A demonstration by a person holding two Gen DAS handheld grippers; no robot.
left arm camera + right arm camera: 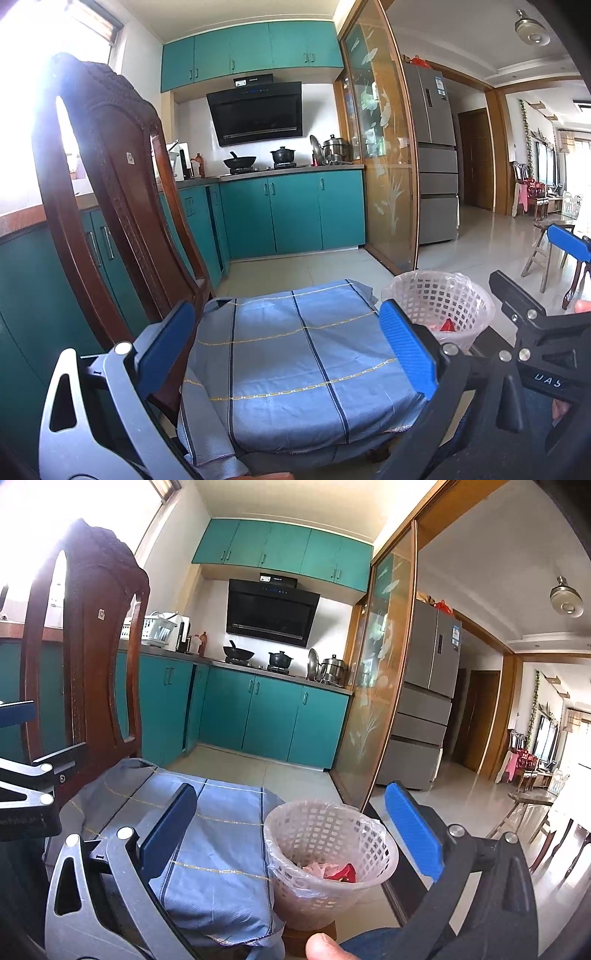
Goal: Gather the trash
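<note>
We hold our left tool [291,354] over a wooden chair [110,177] whose seat is draped in a blue woven cloth [295,350] crossed by dark and yellow check lines. Its two ribbed blue pads stand wide apart with nothing between them. Our right tool [291,834] is spread just as wide and also grips nothing; it hovers over the near edge of the cloth and the waste basket [328,860].

The basket is a round, tapered tub of pale plastic lattice, lined with a thin clear bag whose edge folds over the rim. It stands just beside the chair's right side. Inside, at the bottom, lie crumpled trash pieces [332,871]: something pale pink and wrinkled, and a glossy red scrap touching it. From the left wrist view only the red scrap shows through the lattice.

A fingertip [325,947] shows at the lower edge of the right wrist view. Behind, smooth teal cabinets [295,210] carry a counter [288,171] with a black wok and steel pots.
</note>
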